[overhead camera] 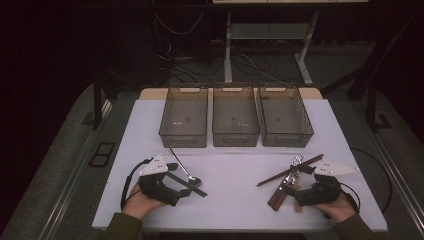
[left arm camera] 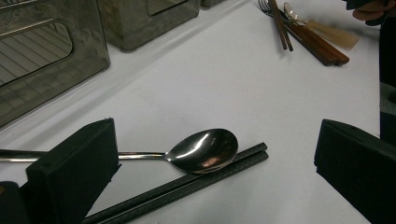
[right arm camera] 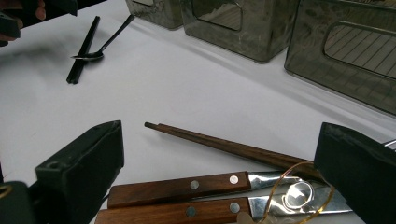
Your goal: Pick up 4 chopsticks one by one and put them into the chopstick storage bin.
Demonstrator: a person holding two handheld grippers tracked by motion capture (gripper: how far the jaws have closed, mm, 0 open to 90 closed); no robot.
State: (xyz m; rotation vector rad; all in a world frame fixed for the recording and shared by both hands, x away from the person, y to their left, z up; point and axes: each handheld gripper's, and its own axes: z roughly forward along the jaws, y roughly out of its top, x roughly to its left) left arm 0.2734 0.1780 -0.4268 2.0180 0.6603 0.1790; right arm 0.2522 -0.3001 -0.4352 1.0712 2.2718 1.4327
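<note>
No readable text, labels, brands, nos. or signs anywhere: nothing legible on the 3 bins [overhead camera: 235, 120], the cutlery handles [right arm camera: 177, 189], the spoon [left arm camera: 203, 150] or the table [overhead camera: 235, 190].

Between our right gripper's [right arm camera: 212, 179] wide-apart jaws lie two wooden-handled utensils [right arm camera: 180, 189] at six o'clock, with brown chopsticks [right arm camera: 224, 145] just beyond, pointing to ten o'clock. Black chopsticks [right arm camera: 83, 49] and a spoon [right arm camera: 100, 46] sit at eleven o'clock, smoky bins [right arm camera: 243, 23] from twelve to two.
</note>
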